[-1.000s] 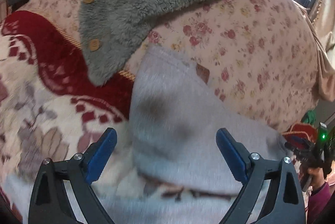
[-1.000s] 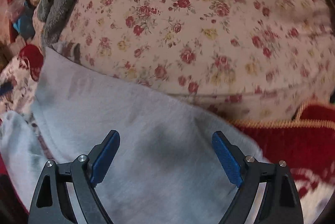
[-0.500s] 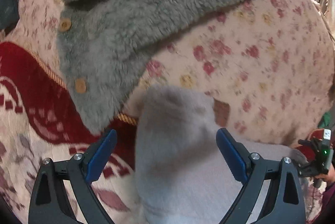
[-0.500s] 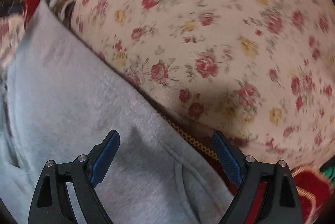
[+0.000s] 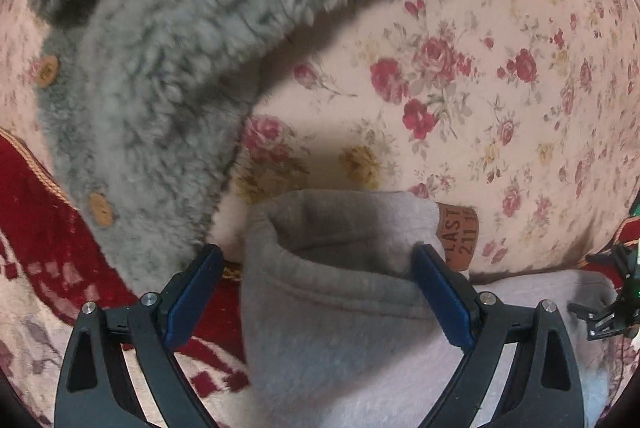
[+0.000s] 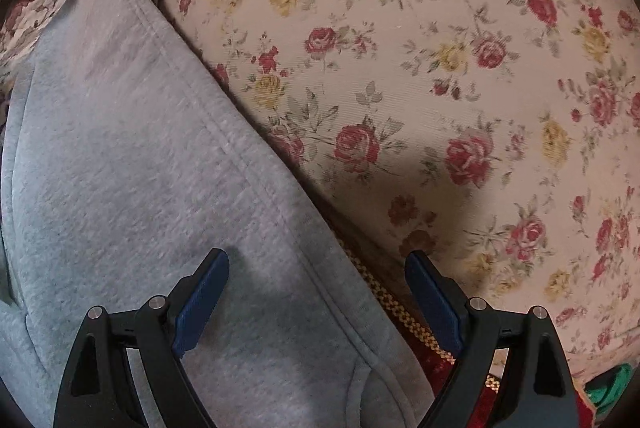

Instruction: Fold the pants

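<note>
Grey pants (image 5: 352,328) lie against the floral cushion (image 5: 500,99).

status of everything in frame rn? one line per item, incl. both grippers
left gripper: open, just been closing a little, straddling the pants' end, pads not pressing
right gripper: open, just been closing a little, over the pants' seamed edge, nothing gripped
grey pants: lying flat, one end bunched against the cushion
fleece jacket: draped over the floral cushion, unbuttoned
</note>
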A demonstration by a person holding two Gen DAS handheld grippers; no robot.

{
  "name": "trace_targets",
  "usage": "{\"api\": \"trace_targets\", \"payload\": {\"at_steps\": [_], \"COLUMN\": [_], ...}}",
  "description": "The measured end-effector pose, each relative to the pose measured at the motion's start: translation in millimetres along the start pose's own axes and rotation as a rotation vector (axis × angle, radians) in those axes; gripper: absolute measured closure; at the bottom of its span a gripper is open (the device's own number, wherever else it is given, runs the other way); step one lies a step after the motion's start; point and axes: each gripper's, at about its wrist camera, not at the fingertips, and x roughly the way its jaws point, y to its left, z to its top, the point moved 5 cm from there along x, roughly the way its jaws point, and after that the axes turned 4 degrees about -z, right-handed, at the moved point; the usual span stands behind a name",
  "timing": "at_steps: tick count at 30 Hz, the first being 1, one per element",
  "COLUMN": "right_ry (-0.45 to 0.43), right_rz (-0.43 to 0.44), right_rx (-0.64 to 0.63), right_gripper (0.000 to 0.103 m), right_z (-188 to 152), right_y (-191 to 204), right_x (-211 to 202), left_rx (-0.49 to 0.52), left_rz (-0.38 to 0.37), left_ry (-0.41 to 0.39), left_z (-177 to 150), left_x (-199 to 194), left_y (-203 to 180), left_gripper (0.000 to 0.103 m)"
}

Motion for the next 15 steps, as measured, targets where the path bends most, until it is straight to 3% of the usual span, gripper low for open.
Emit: {"api": "trace_targets", "payload": {"at_steps": [1, 2, 3, 4, 7, 15], "right_ry": [0.010, 0.015, 0.021, 0.019, -0.008, -0.127], "right_rz": [0.011, -0.004, -0.055, -0.058, -0.073, -0.207], "right_rx": [-0.010, -0.024, -0.045, -0.054, -0.071, -0.043], "right_gripper": [0.034, 0.071, 0.078, 0.080, 0.088, 0.091], "right_z": [1, 4, 5, 7, 7, 2], "right_y": [4, 4, 7, 9, 18, 21], "right_x": [2, 5, 5, 6, -5, -78], "left_rx": [0.007, 0.033, 0.054, 0.070, 0.089, 0.040], "left_rz": [-0.007, 0.016, 0.040, 0.046, 0.022, -0.020], "left_ry": [0.006, 0.021, 0.028, 0.029, -0.003, -0.125], "left_z": [-1, -4, -5, -7, -13, -6], "left_x": [1, 3, 4, 2, -12, -80], "left_y": [-2, -5, -7, -9, -18, -20], "left_gripper": [0.037, 0.046, 0.058, 0.067, 0.079, 0.085]}}
